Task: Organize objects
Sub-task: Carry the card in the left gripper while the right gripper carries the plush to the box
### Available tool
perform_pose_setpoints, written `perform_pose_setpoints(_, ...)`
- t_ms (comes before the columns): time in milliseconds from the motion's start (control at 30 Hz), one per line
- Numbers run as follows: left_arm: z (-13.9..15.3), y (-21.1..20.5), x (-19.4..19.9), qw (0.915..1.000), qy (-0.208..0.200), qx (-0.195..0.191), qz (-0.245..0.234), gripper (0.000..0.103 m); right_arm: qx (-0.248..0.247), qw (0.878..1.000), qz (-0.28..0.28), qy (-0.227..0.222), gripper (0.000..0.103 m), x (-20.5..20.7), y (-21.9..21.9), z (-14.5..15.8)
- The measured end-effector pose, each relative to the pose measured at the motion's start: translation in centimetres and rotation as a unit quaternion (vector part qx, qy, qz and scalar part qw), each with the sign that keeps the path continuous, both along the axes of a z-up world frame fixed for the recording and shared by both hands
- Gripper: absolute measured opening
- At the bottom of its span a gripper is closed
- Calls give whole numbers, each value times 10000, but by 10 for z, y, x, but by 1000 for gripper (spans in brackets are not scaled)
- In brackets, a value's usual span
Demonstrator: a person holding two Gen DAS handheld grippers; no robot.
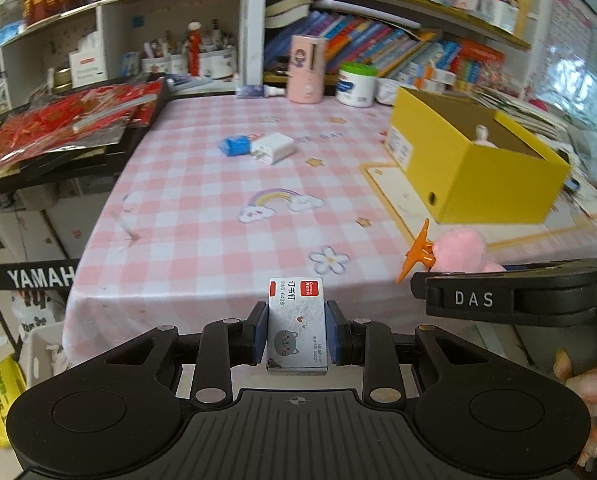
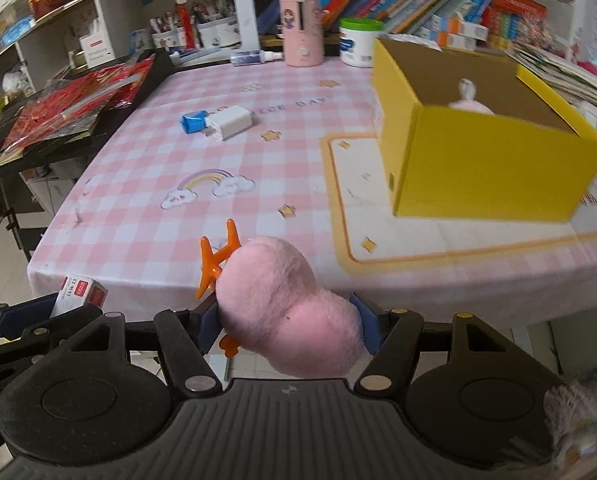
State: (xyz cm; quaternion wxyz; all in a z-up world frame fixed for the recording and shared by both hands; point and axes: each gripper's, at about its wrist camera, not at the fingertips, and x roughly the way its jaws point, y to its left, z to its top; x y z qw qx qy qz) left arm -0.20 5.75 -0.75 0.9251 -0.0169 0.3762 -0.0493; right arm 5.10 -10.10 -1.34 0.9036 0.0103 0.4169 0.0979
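Note:
My left gripper (image 1: 297, 330) is shut on a small staple box (image 1: 297, 324) with a grey cat print, held at the table's near edge; the box also shows in the right wrist view (image 2: 78, 294). My right gripper (image 2: 286, 322) is shut on a pink plush toy (image 2: 286, 304) with orange feet, also seen in the left wrist view (image 1: 464, 248). An open yellow box (image 2: 482, 160) stands on the right of the table (image 2: 218, 216), also in the left wrist view (image 1: 470, 164), with a pink plush item (image 2: 468, 102) inside. A blue item (image 2: 194, 122) and a white charger (image 2: 231, 122) lie mid-table.
A pink cylindrical holder (image 2: 301, 30), a white jar with a green lid (image 2: 358, 42) and a small tube (image 2: 254, 57) stand at the table's far edge. Bookshelves rise behind. Red packets (image 2: 70, 108) lie on a black keyboard at left.

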Motion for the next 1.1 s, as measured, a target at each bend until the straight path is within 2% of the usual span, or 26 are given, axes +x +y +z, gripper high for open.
perform_pose_setpoints(500,-5,-50,-9,9955,64,0,-948,28,23,9955,-937,120,64,-40,-57,-7)
perform_pose_setpoints(800,-3,-97,2,9871,33,6,-1598,28,29,9873,-1584,154,64,-49,-105,-6)
perform_pose_setpoints(1100,3,-136,18,9799,-65,34,-1996,28,74,9788,-2045,81,64,-43,-147,1)
